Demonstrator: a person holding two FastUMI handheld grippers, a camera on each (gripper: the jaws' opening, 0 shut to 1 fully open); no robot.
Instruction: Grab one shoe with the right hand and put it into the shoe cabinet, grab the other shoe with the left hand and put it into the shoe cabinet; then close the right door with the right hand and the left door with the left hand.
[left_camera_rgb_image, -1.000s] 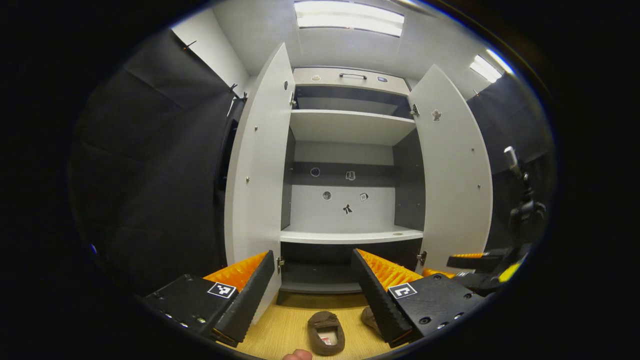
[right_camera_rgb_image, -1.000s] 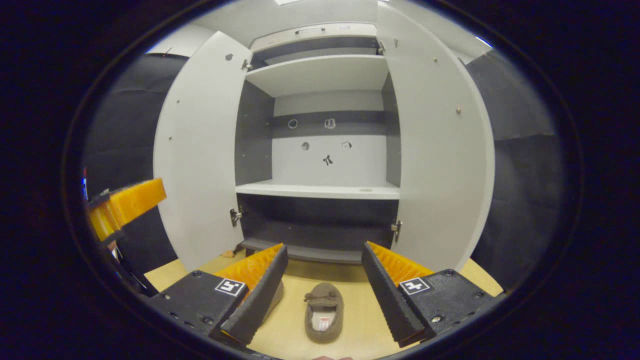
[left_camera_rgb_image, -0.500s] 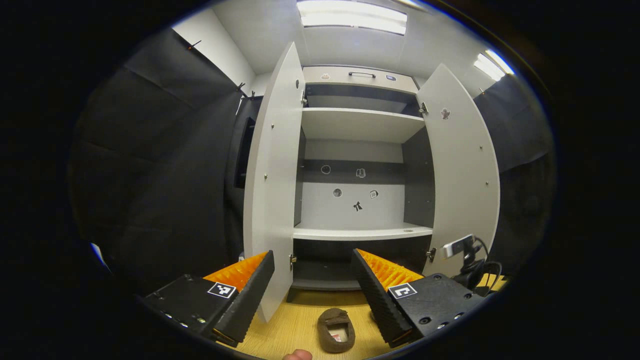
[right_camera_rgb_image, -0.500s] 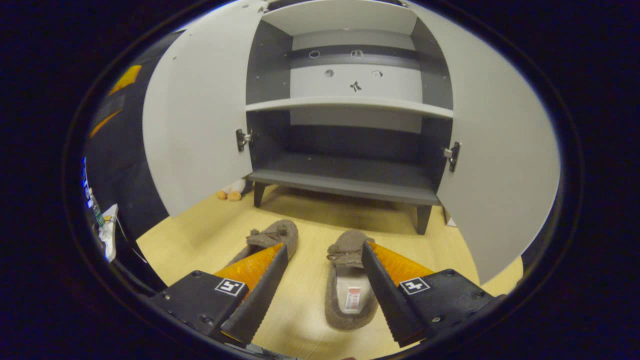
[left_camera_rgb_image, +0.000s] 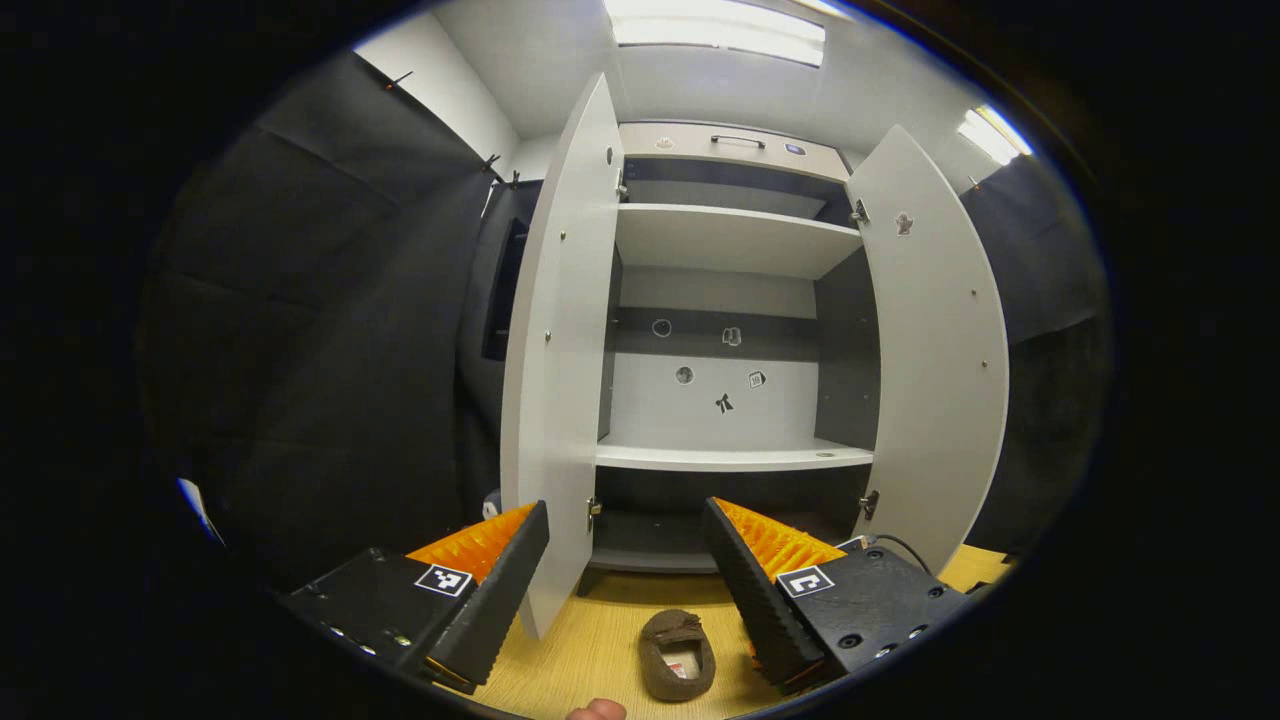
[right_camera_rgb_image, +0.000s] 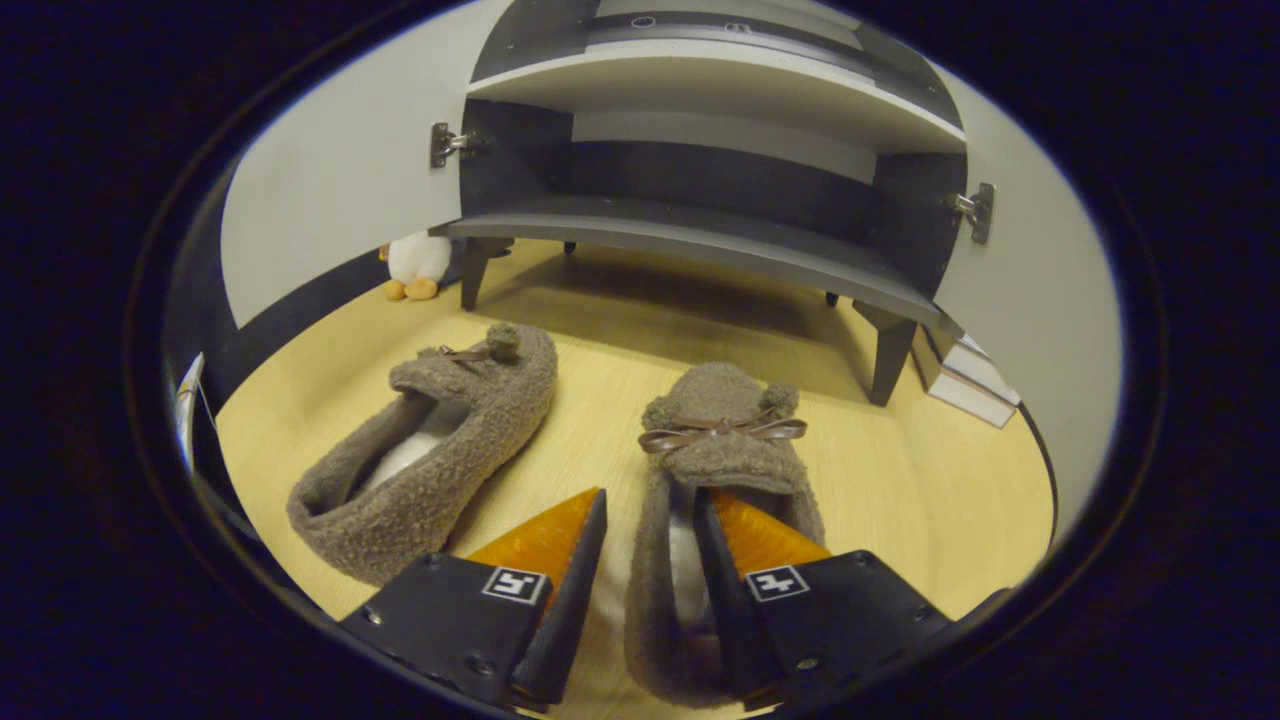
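1. Straddling the fuzzy right shoe's (right_camera_rgb_image: 722, 455) left wall, the right gripper (right_camera_rgb_image: 648, 520) stands narrowed; contact unclear.
2. Left gripper (left_camera_rgb_image: 625, 535) gapes empty before the cabinet (left_camera_rgb_image: 735, 455).
3. Left shoe (right_camera_rgb_image: 440, 440) lies beside on wood-grain floor (right_camera_rgb_image: 600, 340).

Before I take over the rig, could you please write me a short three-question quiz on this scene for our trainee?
1. True or false: the cabinet doors are both shut.
2. In the right gripper view, the right tongs straddle the side wall of: A the right-hand shoe; B the left-hand shoe; C a shelf.
3. What lies on the floor beside the cabinet leg?
Key: 1 false; 2 A; 3 a plush toy.
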